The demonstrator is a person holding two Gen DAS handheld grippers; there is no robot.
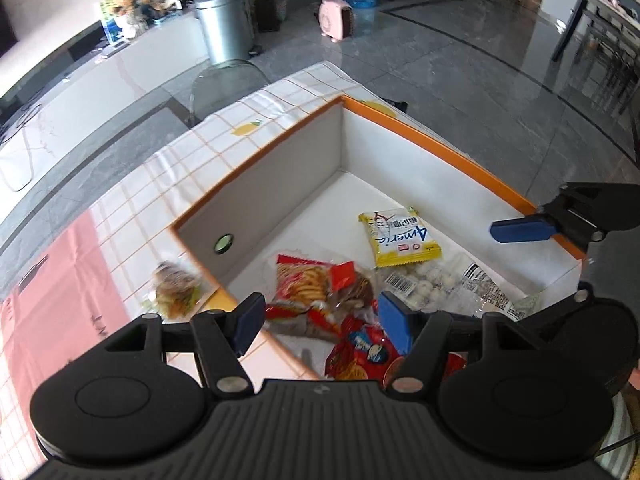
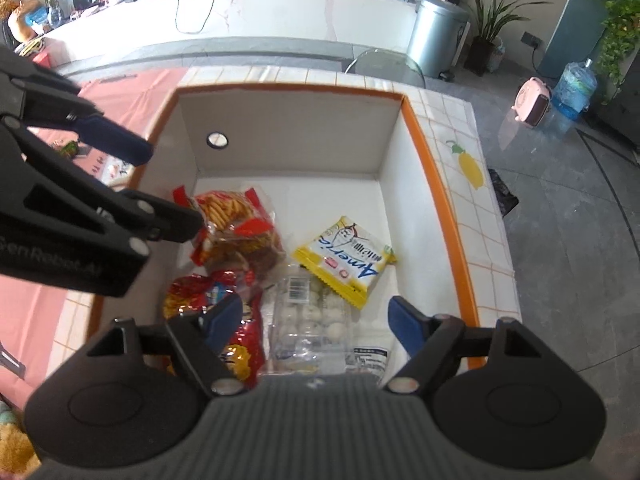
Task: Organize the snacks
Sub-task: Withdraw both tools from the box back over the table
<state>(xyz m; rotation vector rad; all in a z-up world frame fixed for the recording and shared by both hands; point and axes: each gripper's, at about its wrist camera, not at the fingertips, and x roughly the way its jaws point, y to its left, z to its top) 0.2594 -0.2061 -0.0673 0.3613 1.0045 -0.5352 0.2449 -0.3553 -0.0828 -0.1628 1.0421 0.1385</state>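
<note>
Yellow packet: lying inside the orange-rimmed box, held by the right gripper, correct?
Not held. The yellow packet does lie inside the orange-rimmed box, but the right gripper is open above the pile with nothing between its fingers, as the right wrist view shows.

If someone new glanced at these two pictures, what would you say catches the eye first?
Probably the big white box with the orange rim on the checked tablecloth, with bright snack packs heaped on its floor: a yellow packet near the middle and red bags of fries beside it. Next, both tongs, left and right, hang open and empty above the pile.
</note>
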